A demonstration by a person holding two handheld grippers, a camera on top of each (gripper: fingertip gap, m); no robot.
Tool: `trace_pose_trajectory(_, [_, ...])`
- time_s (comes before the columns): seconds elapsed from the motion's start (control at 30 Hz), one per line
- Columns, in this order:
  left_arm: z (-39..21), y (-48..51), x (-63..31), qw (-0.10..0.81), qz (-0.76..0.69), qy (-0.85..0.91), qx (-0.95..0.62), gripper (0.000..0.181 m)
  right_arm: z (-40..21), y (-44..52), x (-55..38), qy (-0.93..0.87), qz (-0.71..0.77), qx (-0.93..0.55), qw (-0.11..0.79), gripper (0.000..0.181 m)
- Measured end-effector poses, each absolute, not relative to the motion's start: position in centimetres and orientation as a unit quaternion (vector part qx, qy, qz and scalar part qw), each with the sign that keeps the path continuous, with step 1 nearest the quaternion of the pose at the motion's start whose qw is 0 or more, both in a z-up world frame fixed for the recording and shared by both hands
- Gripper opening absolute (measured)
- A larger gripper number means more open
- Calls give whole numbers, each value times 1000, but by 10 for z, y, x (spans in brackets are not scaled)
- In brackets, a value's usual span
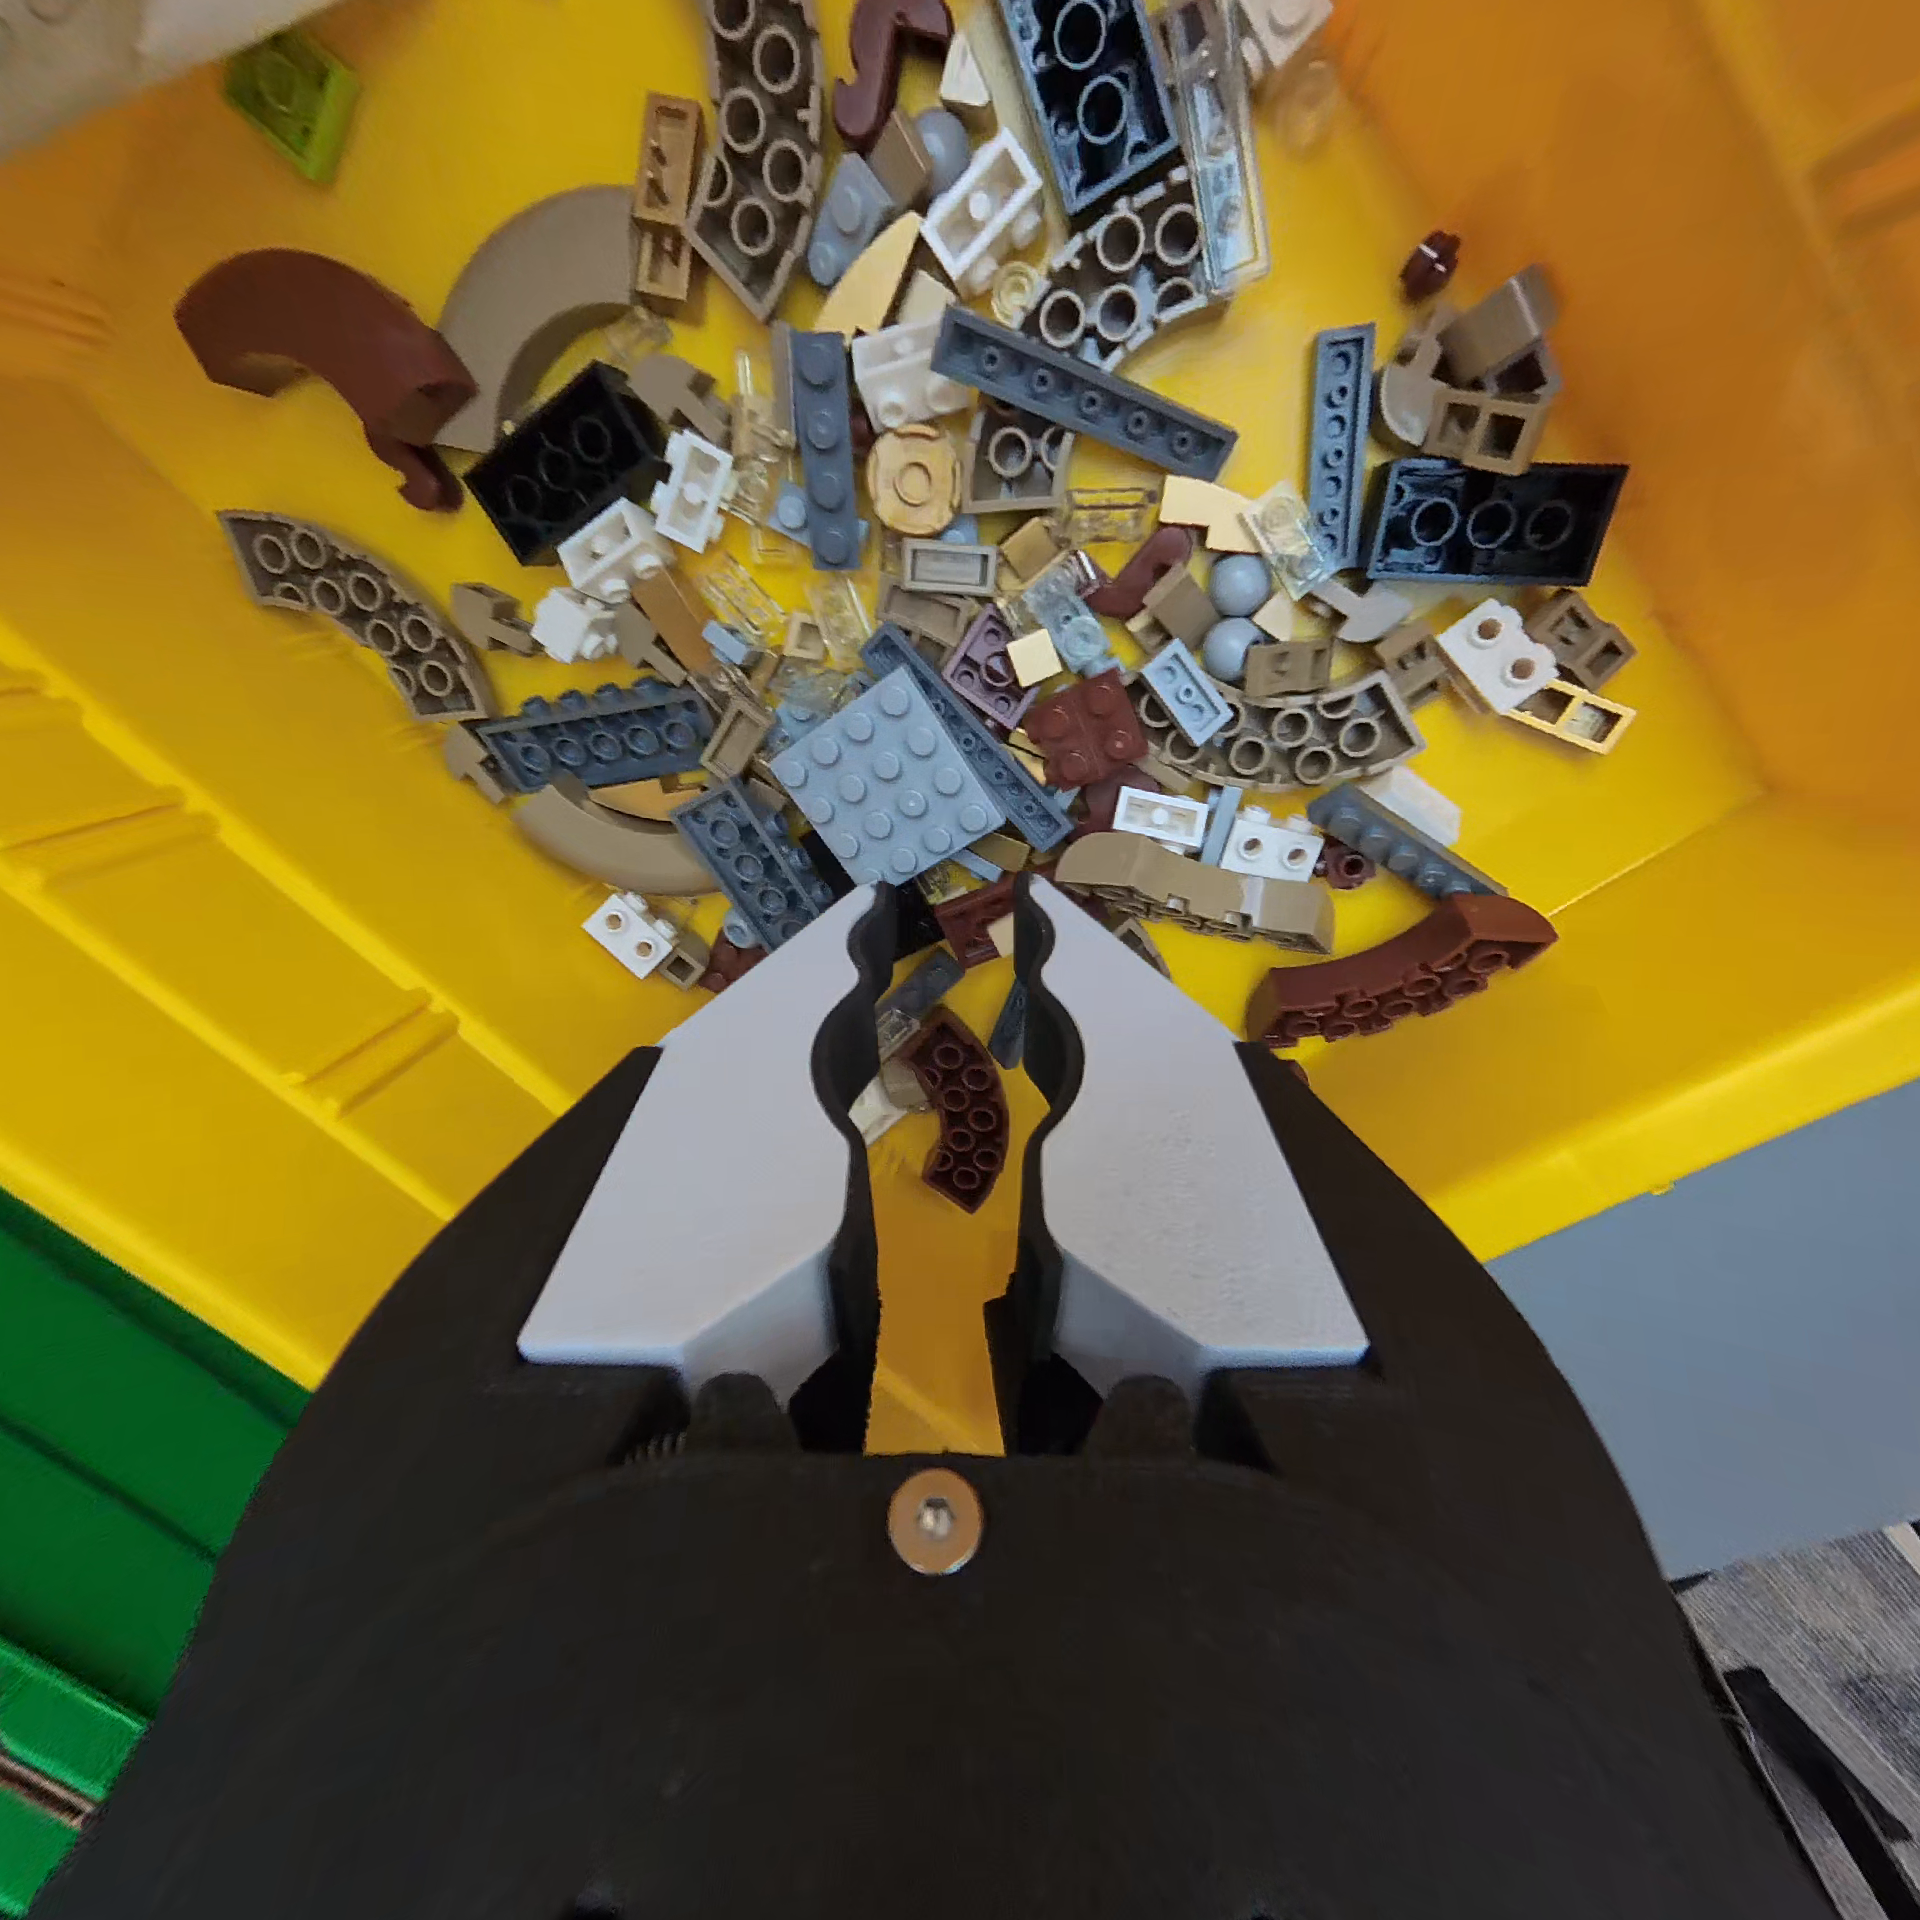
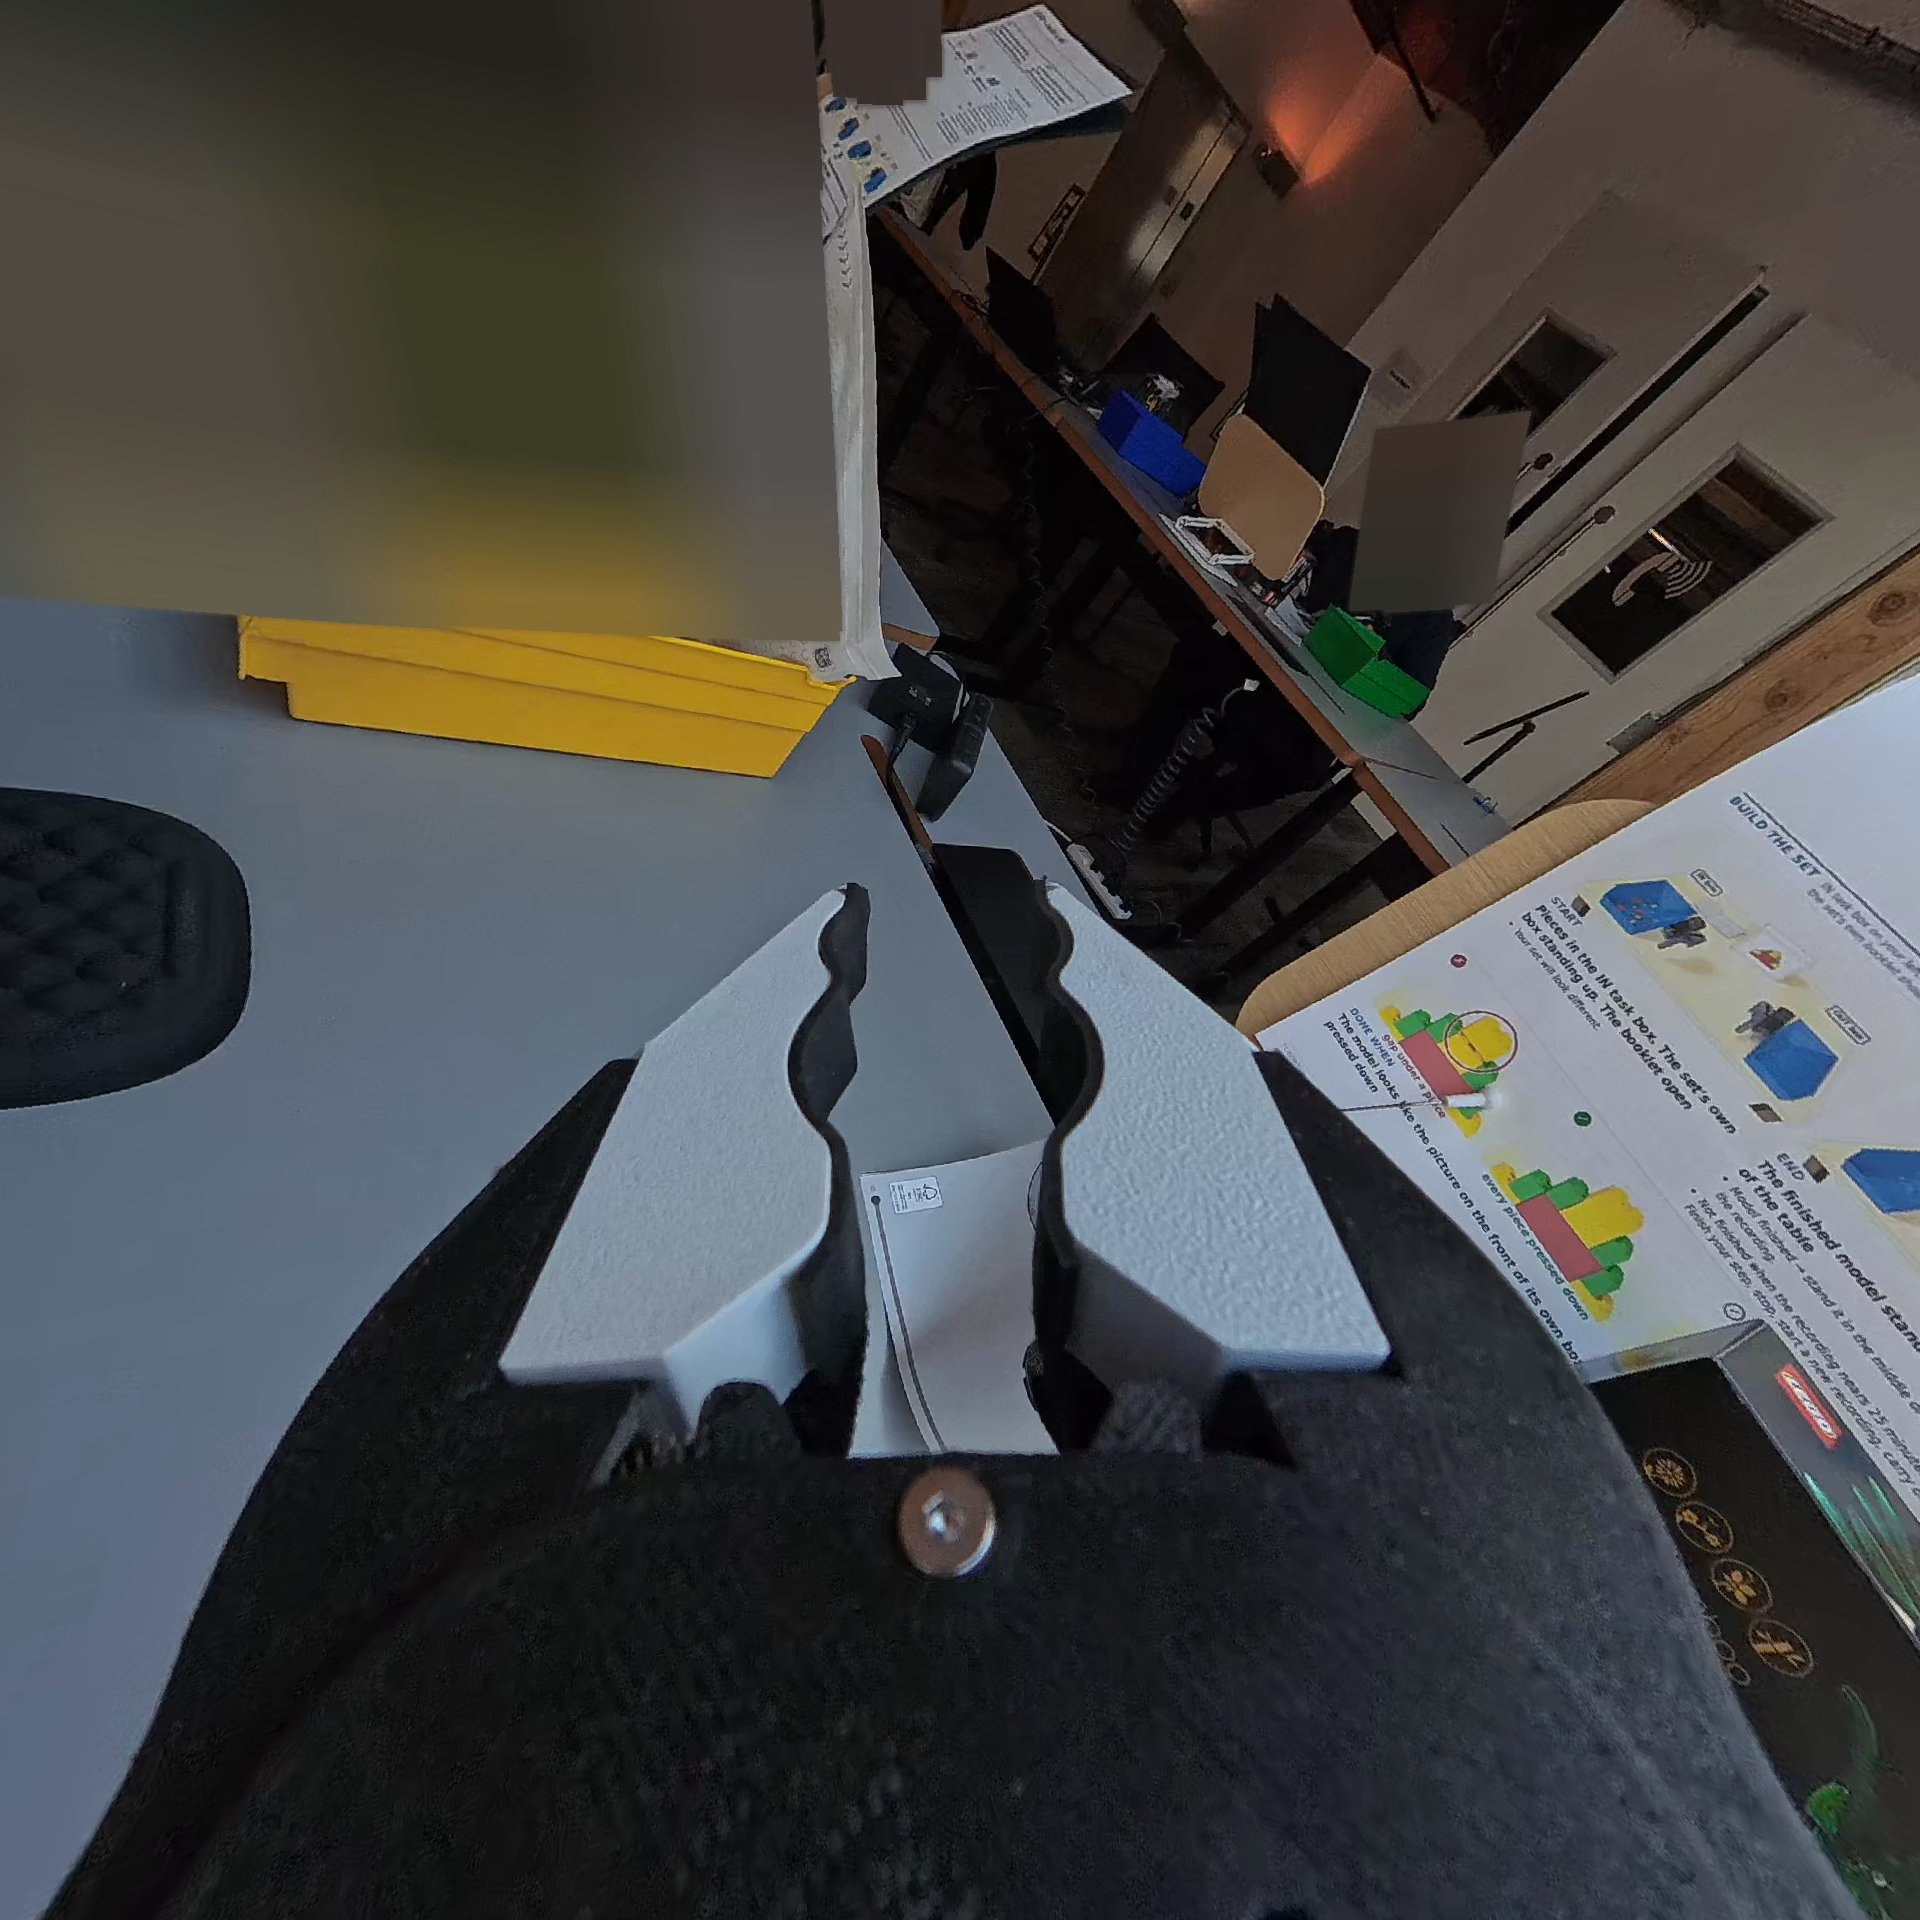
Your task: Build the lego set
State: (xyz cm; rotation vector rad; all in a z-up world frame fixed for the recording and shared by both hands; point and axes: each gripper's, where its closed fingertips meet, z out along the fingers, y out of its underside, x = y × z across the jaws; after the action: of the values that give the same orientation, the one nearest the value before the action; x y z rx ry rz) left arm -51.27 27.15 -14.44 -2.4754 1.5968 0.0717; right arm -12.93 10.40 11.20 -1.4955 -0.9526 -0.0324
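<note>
In the left wrist view a yellow bin (image 1: 312, 935) holds a heap of loose lego pieces in tan, grey, black, white, brown and clear. A light grey plate (image 1: 883, 774) lies at the heap's near side. My left gripper (image 1: 954, 896) hangs just above the near edge of the heap, jaws open a little and empty, with a small brown curved brick (image 1: 961, 1117) seen between the fingers. In the right wrist view my right gripper (image 2: 951, 894) is open and empty above the grey table (image 2: 416, 987), over a white sheet (image 2: 956, 1299).
A lime green plate (image 1: 291, 99) lies at the bin's far left. A green bin (image 1: 104, 1403) stands beside the yellow one. In the right wrist view, the yellow bin (image 2: 540, 696) is far left, an instruction sheet (image 2: 1621, 1091) and a black lego box (image 2: 1766, 1558) right, a black pad (image 2: 104, 935) left. Tip to tip, the grippers are about 50 cm apart. To the lime green plate (image 1: 291, 99): left tips about 15 cm, right tips about 50 cm.
</note>
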Motion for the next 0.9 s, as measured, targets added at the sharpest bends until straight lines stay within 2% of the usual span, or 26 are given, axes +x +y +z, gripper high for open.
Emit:
trace_pose_trajectory(0.27, [-139,275,-502,101,-17,521,-847,19,114,108,-135,-413,0,-650,638,30])
trace_pose_trajectory(0.47, [-130,264,-524,82,7,500,-862,20,107,113,-131,-411,-1,-659,629,30])
trace_pose_trajectory(0.77, [-130,254,-481,126,-89,537,-830,16,96,119,-134,-420,-7,-670,612,30])
trace_pose_trajectory(0.9, [-140,270,-511,106,3,540,-835,13,94,119,-132,-421,-10,-673,609,30])
